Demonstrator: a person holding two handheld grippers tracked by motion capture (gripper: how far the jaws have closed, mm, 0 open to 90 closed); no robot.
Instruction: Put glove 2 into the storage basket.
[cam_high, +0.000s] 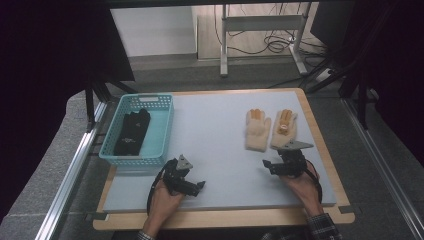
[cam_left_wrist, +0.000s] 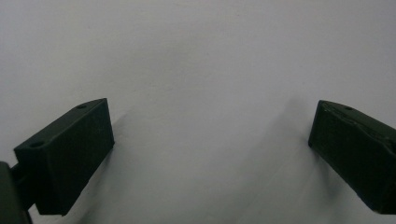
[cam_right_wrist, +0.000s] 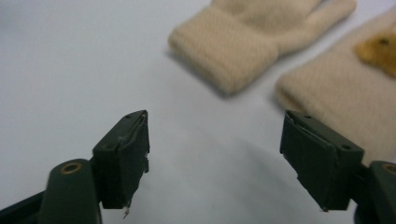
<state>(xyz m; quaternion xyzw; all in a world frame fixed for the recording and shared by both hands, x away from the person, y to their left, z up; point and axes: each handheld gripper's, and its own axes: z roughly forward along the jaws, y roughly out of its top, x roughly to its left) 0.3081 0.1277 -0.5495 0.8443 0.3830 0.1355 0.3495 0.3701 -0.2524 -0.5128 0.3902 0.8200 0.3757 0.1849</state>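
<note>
Two cream knit gloves with orange fingertips lie side by side at the right of the grey table top (cam_high: 215, 130), the left glove (cam_high: 257, 131) next to the right glove (cam_high: 283, 127). My right gripper (cam_high: 272, 165) sits just below their cuffs, held in a hand. In the right gripper view its jaws (cam_right_wrist: 215, 144) stand open over bare table, with the left glove's cuff (cam_right_wrist: 233, 51) and the right glove (cam_right_wrist: 336, 88) ahead, untouched. My left gripper (cam_high: 197, 186) rests low at centre-left. Its jaws (cam_left_wrist: 210, 140) are wide open above plain table.
A teal plastic basket (cam_high: 165, 131) stands at the table's left and holds a pair of black gloves (cam_high: 132, 132). A wooden border (cam_high: 220, 217) frames the table top. Beyond the far edge are a desk frame and cables on the floor.
</note>
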